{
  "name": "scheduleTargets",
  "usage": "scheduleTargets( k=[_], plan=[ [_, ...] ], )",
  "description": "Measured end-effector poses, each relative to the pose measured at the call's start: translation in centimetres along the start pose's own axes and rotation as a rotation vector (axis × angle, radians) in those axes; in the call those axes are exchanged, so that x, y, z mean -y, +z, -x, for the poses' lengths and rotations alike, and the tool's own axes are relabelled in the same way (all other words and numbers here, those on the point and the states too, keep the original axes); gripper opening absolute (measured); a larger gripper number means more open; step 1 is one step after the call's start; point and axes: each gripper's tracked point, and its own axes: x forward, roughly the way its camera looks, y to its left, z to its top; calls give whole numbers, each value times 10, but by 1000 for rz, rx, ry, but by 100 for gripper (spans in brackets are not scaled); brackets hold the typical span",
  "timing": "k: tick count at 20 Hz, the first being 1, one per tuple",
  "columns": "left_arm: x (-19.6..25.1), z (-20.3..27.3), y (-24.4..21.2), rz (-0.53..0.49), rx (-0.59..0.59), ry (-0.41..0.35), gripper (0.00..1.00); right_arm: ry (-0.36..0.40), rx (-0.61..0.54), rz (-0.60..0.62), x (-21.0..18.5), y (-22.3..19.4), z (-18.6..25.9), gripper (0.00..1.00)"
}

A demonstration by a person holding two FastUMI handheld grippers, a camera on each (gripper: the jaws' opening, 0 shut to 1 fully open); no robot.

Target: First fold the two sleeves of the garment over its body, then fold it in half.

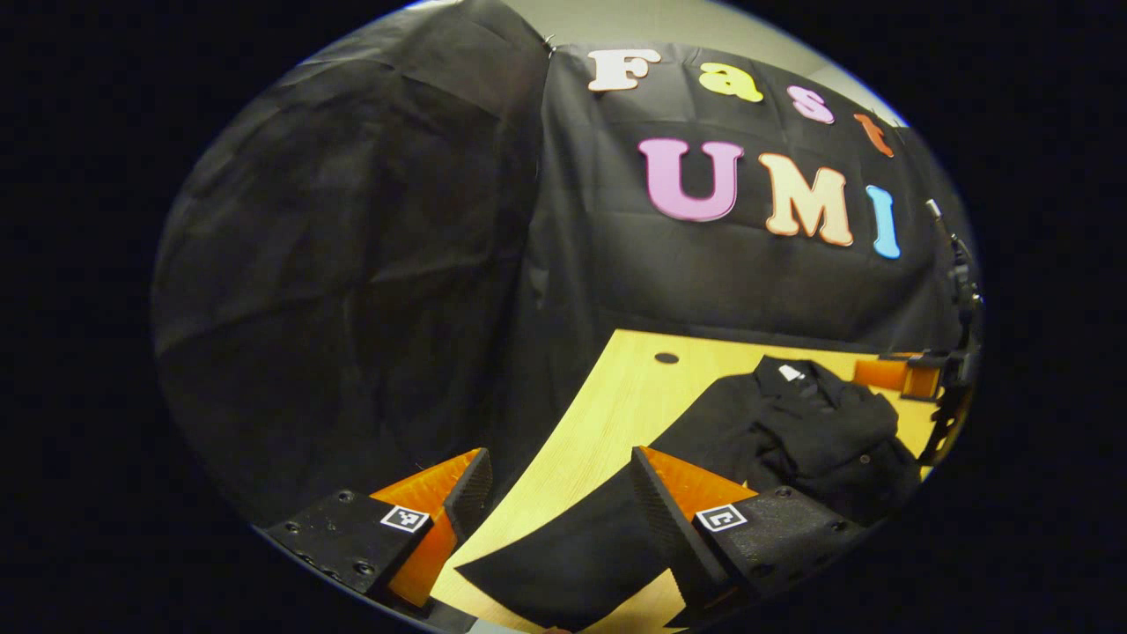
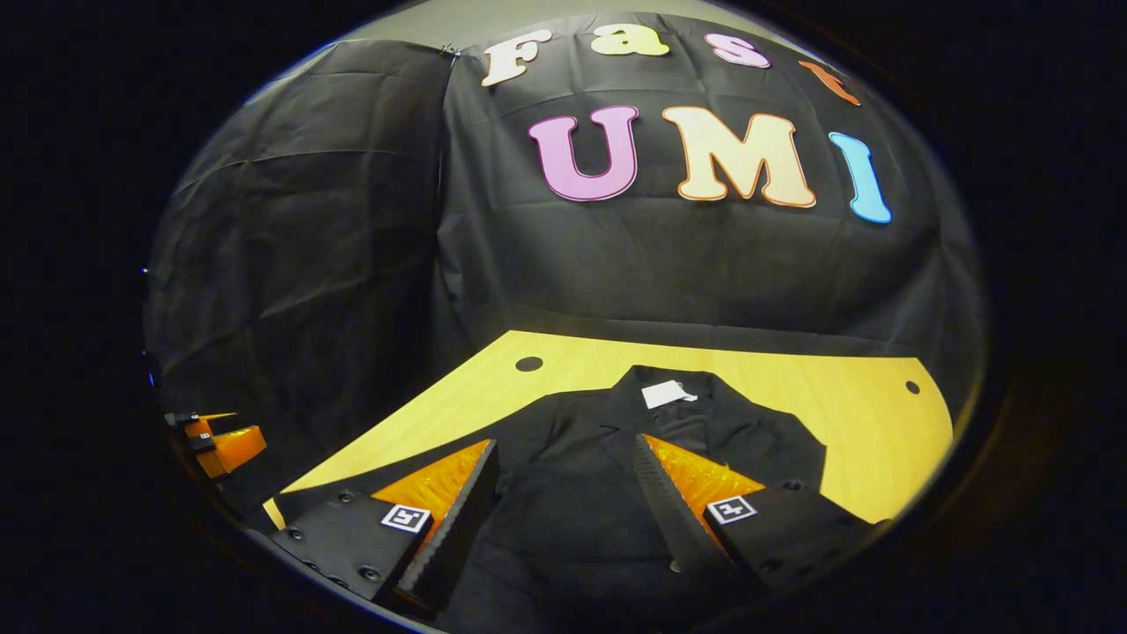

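Observation:
A black jacket (image 1: 792, 431) lies flat on the wooden table (image 1: 616, 396), collar at the far side with a white label (image 2: 666, 394) inside it. One sleeve (image 1: 563, 555) stretches out toward my left gripper (image 1: 559, 458), which hangs open just above it, the cloth lying under and between the fingers. My right gripper (image 2: 565, 445) is open over the jacket's body (image 2: 572, 519), below the collar, with nothing pinched. The right gripper (image 1: 911, 377) also appears beyond the jacket's far shoulder in the left gripper view. The left gripper (image 2: 220, 445) appears at the far left edge of the right gripper view.
The table's left edge (image 1: 546, 475) runs close beside the sleeve, with the booth's black cloth wall (image 1: 352, 291) past it. Small round holes (image 2: 529, 363) (image 2: 913, 387) sit near the table's back corners. Bare wood (image 2: 845, 414) lies to the right of the jacket.

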Motion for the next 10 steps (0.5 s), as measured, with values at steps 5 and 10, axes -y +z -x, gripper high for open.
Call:
scheduleTargets(
  k=[5, 10],
  plan=[
    [-14, 4, -56, -4, -116, 68, 94, -37, -24, 9, 30, -27, 33, 98],
    [-20, 7, -108, 56, -258, 110, 94, -69, -45, -8, 54, -44, 59, 98]
  ],
)
